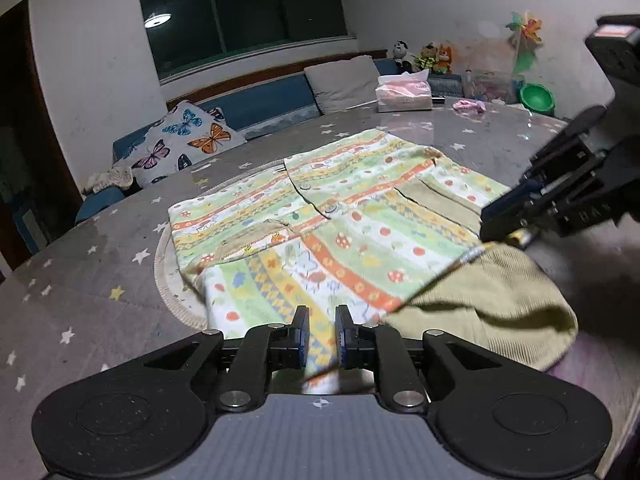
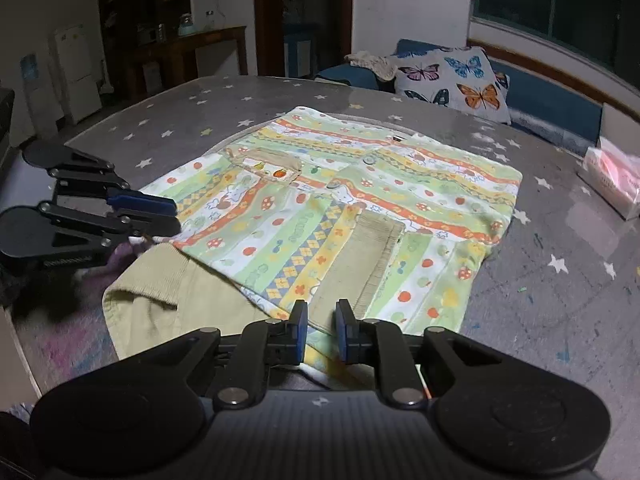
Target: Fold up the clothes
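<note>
A small patterned garment (image 1: 340, 216) with green, orange and yellow stripes and buttons lies on the grey star-print table (image 1: 80, 264); it also shows in the right wrist view (image 2: 360, 200). Its near hem is turned up, showing the beige lining (image 1: 492, 300), also visible in the right wrist view (image 2: 160, 300). My left gripper (image 1: 322, 334) has its jaws a little apart around the near hem edge. My right gripper (image 2: 322, 330) also has its jaws a little apart around the hem. Each gripper appears in the other's view: right (image 1: 504, 224), left (image 2: 168, 216).
A tissue box (image 1: 404, 94), a pink item (image 1: 470, 106) and a green bowl (image 1: 538, 98) sit at the table's far side. A blue sofa with a butterfly pillow (image 1: 188, 140) stands behind the table. The table's edge runs near the left in the right wrist view (image 2: 24, 356).
</note>
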`<state>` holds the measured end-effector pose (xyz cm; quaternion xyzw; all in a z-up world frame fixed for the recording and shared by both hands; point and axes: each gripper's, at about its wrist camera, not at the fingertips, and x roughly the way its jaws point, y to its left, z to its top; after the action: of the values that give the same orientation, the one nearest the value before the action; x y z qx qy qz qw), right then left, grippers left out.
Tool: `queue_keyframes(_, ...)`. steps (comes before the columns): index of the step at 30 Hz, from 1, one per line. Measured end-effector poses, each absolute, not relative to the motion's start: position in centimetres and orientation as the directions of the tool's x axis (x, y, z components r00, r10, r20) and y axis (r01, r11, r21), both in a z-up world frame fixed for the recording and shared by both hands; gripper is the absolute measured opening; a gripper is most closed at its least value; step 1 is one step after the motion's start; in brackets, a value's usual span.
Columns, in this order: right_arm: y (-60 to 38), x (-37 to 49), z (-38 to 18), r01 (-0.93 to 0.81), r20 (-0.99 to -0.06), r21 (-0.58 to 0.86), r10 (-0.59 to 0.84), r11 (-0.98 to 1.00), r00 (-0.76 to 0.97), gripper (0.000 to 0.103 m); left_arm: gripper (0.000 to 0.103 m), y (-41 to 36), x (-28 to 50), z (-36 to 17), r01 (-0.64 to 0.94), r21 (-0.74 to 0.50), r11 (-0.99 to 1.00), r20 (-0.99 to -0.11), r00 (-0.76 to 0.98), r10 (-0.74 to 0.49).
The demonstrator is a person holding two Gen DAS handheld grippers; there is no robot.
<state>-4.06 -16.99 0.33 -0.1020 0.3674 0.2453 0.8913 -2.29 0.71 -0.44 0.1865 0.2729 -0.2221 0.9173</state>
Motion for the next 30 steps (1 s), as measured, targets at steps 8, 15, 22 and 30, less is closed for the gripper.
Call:
queue_keyframes(8, -17.2, -4.7, 0.7, -0.537, -0.709, -0.019, 0.367, 0.843, 0.602, 0.021, 0.055, -0.4, -6.7, -0.7, 0.592, 0.419, 0.688, -0.544, 0.77, -0.332)
queue_keyframes(15, -17.6, -5.7, 1.3, -0.564, -0.708, -0.066, 0.359, 0.823, 0.608, 0.031, 0.055, -2.6, -7.3, -1.8, 0.615, 0.488, 0.619, -0.494, 0.779, -0.385)
queue_keyframes(22, -17.9, -6.7, 1.7, -0.605, -0.707, -0.12, 0.36, 0.788, 0.608, 0.046, 0.023, -3.5, -6.0, -1.1, 0.681, 0.404, 0.611, -0.497, 0.724, -0.478)
queue_keyframes(30, -17.3, -7.7, 1.5, -0.679, -0.701, -0.2, 0.381, 0.707, 0.603, 0.059, 0.006, -1.9, -2.0, 1.8, 0.631, 0.217, 0.745, -0.477, 0.734, -0.483)
